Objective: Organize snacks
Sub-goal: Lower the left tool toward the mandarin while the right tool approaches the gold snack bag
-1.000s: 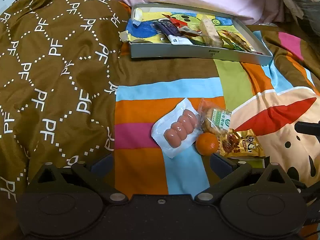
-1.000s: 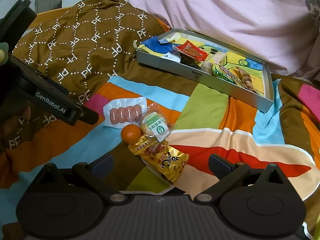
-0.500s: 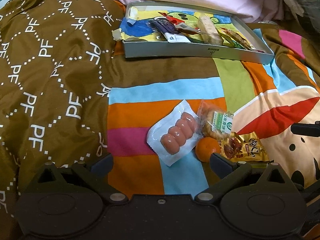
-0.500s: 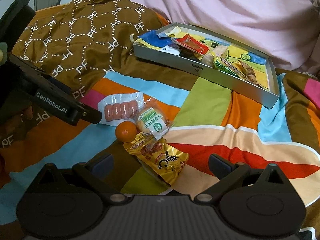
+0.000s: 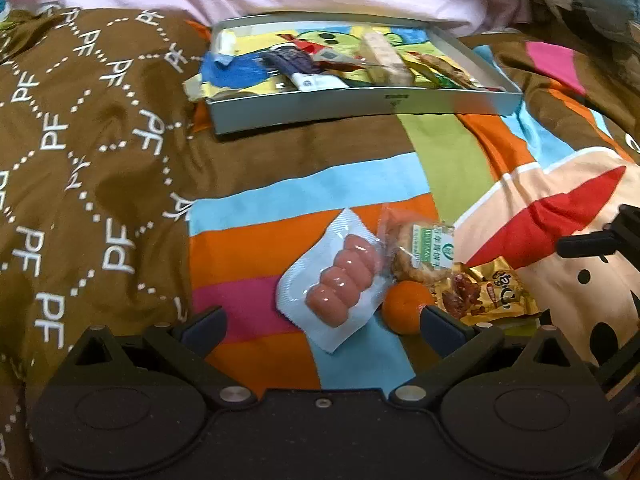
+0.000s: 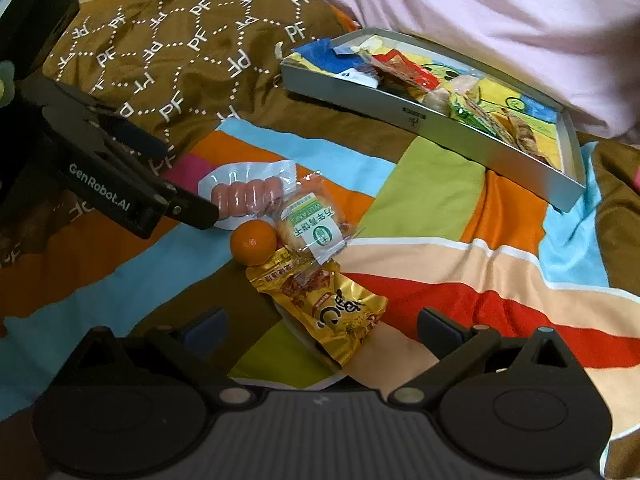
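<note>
The left gripper is wide open, low over the white pack of pink sausages; the right gripper gapes over the shiny gold snack bag, holding nothing; the small round orange touches both, so a bump may roll it; the far grey tray looks crowded, I think.

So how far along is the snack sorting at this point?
Partly done. Several wrapped snacks already lie in the grey tray. Nothing is in hand: the left gripper and right gripper are both open and empty. Still loose on the blanket: the sausage pack, the orange, the green-labelled biscuit packet and the gold snack pouch. The left gripper points at the sausage pack.
</note>
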{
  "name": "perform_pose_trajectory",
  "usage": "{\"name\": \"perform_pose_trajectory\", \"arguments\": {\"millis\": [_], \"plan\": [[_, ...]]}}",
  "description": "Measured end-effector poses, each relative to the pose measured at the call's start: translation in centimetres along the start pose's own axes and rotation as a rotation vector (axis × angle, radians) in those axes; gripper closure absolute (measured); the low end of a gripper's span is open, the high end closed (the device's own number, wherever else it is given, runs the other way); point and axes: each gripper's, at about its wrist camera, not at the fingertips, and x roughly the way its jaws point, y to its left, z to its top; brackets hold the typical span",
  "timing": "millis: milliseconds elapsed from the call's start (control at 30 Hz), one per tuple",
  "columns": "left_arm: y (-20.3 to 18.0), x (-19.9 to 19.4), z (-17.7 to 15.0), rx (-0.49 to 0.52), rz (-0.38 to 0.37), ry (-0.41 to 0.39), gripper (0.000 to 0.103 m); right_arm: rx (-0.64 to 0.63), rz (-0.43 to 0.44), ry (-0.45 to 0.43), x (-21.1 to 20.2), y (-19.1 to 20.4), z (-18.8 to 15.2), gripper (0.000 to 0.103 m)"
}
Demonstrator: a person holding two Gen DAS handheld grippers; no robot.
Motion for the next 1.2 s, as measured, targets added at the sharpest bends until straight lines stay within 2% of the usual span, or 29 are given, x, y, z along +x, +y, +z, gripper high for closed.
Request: {"name": "perform_pose_trajectory", "arguments": {"millis": [133, 233, 400, 467, 667, 833, 967, 1200], "plan": [[-0.1, 0.4, 0.1, 0.034, -0.01, -0.013, 0.001, -0.02, 0.009, 0.005, 0.7, -0.2, 0.3, 0.0], [-0.3, 0.3, -0.2, 0.068, -0.051, -0.026, 0.001, -0.062, 0.026, 0.017, 1.5, -0.2, 0.6, 0.0], [-1.4, 0.1, -0.8, 0.167, -0.105, -0.035, 0.001, -0.255, 0.093, 0.047, 3.1, 0.3, 0.8, 0.0], [-1.8, 0.2, -0.9, 0.178, -0.123, -0.034, 0.001, -0.286, 0.121, 0.045, 3.5, 0.2, 1.0, 0.0], [-2.0, 1.1, -0.6, 0.132, -0.159, -0.006, 0.001, -0.235, 0.186, 0.067, 4.5, -1.6, 2.1, 0.001], [-2.1, 1.7, -0.3, 0.085, -0.148, -0.006, 0.001, -0.189, 0.206, 0.079, 4.7, -2.4, 1.9, 0.012], [-2.3, 2.0, -0.1, 0.08, -0.144, -0.013, 0.004, -0.17, 0.209, 0.082, 4.3, -2.5, 1.5, 0.014], [-3.0, 2.4, -0.1, 0.09, -0.132, -0.012, 0.007, -0.155, 0.221, 0.091, 3.8, -2.8, 1.2, 0.027]]}}
